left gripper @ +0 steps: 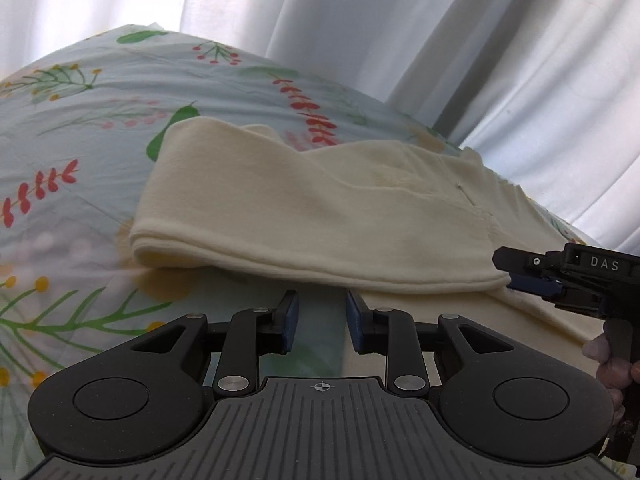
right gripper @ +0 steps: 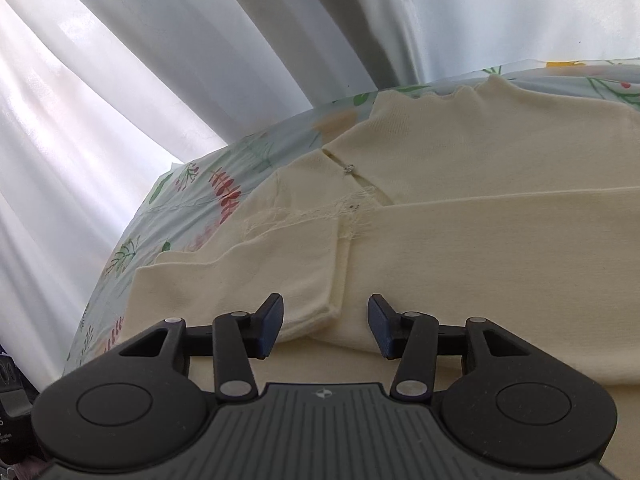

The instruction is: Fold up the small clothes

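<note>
A cream knitted garment (left gripper: 320, 208) lies on a floral bedsheet (left gripper: 72, 128), with a folded part lying across it. My left gripper (left gripper: 322, 304) is open and empty, just in front of the folded edge. My right gripper (right gripper: 326, 312) is open and empty, low over the same garment (right gripper: 480, 248), with a folded sleeve end (right gripper: 240, 288) between and ahead of its fingers. The right gripper also shows in the left wrist view (left gripper: 520, 276) at the right, touching the fold's corner.
White curtains (left gripper: 400, 20) hang behind the bed and also show in the right wrist view (right gripper: 160, 60). The sheet (right gripper: 192, 208) drops off at the left edge. A small metal fastener (right gripper: 349, 168) sits at the garment's slit. Dark objects (right gripper: 12, 420) stand low left.
</note>
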### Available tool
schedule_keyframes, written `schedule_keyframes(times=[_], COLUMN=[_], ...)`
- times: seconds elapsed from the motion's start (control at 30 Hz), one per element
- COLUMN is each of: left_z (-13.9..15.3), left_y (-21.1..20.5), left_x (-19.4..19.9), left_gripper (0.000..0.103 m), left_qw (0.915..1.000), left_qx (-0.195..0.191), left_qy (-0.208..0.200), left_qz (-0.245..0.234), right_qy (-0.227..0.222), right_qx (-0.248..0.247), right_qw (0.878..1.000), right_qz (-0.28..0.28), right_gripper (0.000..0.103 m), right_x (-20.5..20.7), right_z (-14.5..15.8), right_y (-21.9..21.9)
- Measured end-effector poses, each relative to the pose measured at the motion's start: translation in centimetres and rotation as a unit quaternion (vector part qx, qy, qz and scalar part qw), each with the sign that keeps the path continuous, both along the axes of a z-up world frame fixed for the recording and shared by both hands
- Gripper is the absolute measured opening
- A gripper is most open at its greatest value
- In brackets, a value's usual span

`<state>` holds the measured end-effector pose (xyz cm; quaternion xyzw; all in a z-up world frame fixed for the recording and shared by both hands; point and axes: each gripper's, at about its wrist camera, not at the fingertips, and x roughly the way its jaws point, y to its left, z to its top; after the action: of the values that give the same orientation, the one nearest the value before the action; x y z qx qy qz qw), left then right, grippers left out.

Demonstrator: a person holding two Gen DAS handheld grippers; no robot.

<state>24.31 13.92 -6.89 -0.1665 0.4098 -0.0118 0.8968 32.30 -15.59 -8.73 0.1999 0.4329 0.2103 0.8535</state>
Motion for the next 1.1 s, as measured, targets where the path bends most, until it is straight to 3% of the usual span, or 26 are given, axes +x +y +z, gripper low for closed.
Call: schedule_keyframes(times=[0.07,0.13,0.17,0.3,0.43,0.5,0.67,0.8,0.87,0.93,1.1], left_z=[-0.1,-0.1,-0.1,0.1,0.4,0.3,0.1,0.3,0.3,0.3,0.3], left_y=[0.6,1.0,1.1,1.0,0.6,0.2,-0.9,-1.6,-1.9,-2.1,-2.5], left_x=[0.0,0.2,0.3,1.0,2.0,2.6,4.2,4.9,5.1,5.2,5.4], left_gripper=[0.028,0.027,0.027,0.027,0.030,0.030,0.030,0.030,0.030,0.031,0.032], left_qw=[1.0000,0.9999,0.9999,0.9999,0.9998,0.9998,0.9999,0.9999,0.9998,0.9997,0.9995], left_qx=[-0.004,-0.007,-0.007,0.008,0.010,0.012,0.003,0.011,0.018,0.023,0.031], left_qy=[0.000,0.000,0.001,0.000,-0.005,-0.007,-0.006,-0.006,-0.005,-0.004,-0.002], left_qz=[0.008,0.012,0.012,0.016,0.017,0.015,0.011,0.003,0.000,-0.002,-0.003], right_qy=[-0.007,-0.007,-0.007,-0.060,-0.119,-0.127,-0.066,-0.032,-0.024,-0.015,-0.017], right_qx=[-0.004,-0.008,-0.013,-0.045,-0.058,-0.066,-0.107,-0.091,-0.077,-0.058,-0.054], right_qw=[1.000,1.000,1.000,0.997,0.985,0.978,0.966,0.966,0.968,0.970,0.975], right_qz=[0.003,0.002,0.002,-0.021,-0.106,-0.151,-0.224,-0.240,-0.240,-0.237,-0.215], right_gripper=[0.042,0.016,0.011,0.003,0.003,0.003,0.003,0.006,0.012,0.027,0.029], right_x=[0.4,0.7,0.9,-0.2,-2.7,-3.8,-5.1,-6.0,-6.1,-5.9,-4.8], right_z=[0.1,0.1,0.0,1.4,4.2,4.8,2.8,1.1,0.6,-0.1,-0.5], right_y=[0.7,1.3,1.6,1.4,-3.6,-6.5,-13.2,-15.5,-15.9,-15.7,-14.7])
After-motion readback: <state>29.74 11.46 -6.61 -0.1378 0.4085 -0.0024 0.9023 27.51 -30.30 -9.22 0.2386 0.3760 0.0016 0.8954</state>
